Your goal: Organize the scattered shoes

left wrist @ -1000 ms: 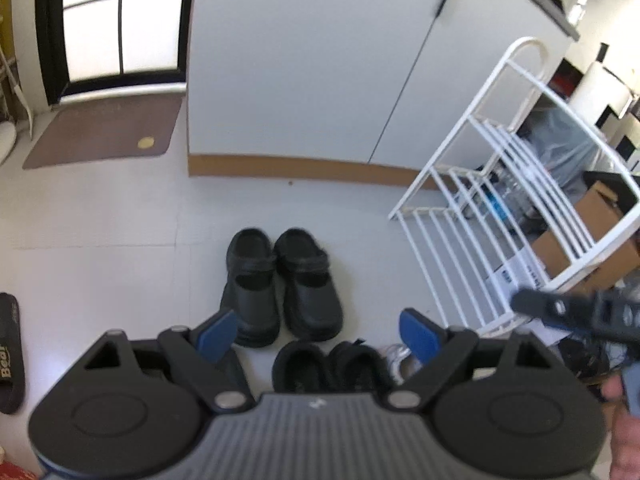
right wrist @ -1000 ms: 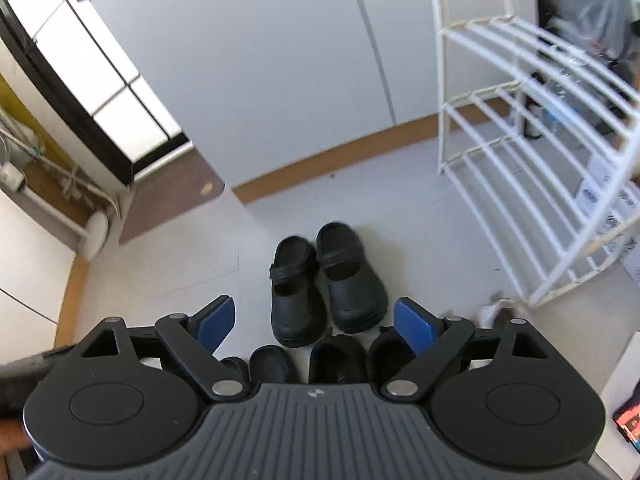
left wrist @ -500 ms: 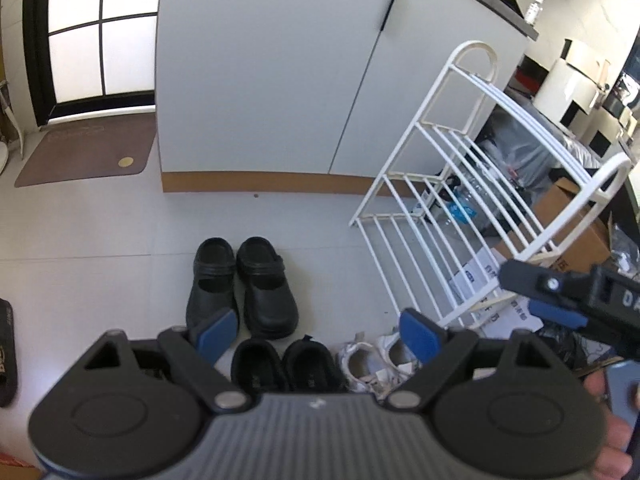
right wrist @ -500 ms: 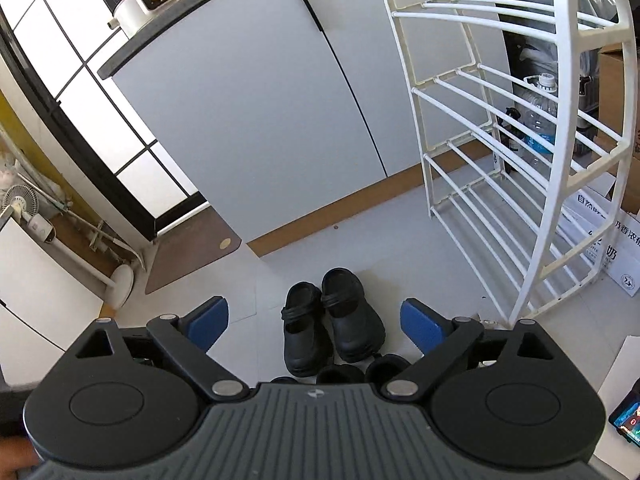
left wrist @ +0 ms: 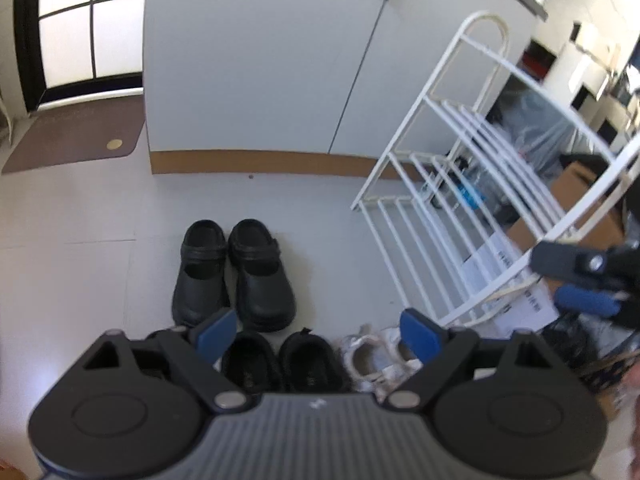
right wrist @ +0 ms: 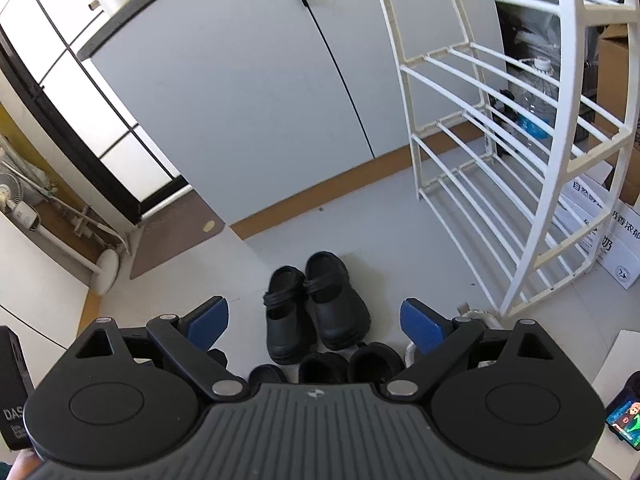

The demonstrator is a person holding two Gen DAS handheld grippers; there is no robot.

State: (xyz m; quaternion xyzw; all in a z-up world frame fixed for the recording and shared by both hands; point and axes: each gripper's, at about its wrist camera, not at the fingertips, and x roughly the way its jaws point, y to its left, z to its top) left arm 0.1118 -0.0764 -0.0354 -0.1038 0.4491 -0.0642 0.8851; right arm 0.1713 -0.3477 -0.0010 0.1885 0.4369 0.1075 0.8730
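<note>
A pair of black strap clogs (left wrist: 234, 274) (right wrist: 316, 310) stands side by side on the white floor, toes toward the cabinet. Nearer me sit two more black shoes (left wrist: 280, 364) (right wrist: 344, 366) and a pair of small white sandals (left wrist: 378, 354), partly hidden behind the gripper body. My left gripper (left wrist: 316, 330) hangs open and empty above the nearer shoes. My right gripper (right wrist: 316, 322) is open too, nothing between its blue pads, above the clogs. The right gripper's fingers (left wrist: 580, 276) show at the right edge of the left wrist view.
A white wire shoe rack (left wrist: 476, 184) (right wrist: 508, 132) stands to the right, its shelves bare. Cardboard boxes (left wrist: 568, 220) and a water bottle (right wrist: 536, 104) sit behind it. A white cabinet (left wrist: 260, 60) faces me; a brown doormat (left wrist: 76, 140) lies left.
Both grippers rose and pulled back from the shoes, tilting up to take in the rack and cabinet. The left view swung slightly left again. No shoe moved; both grippers stayed open.
</note>
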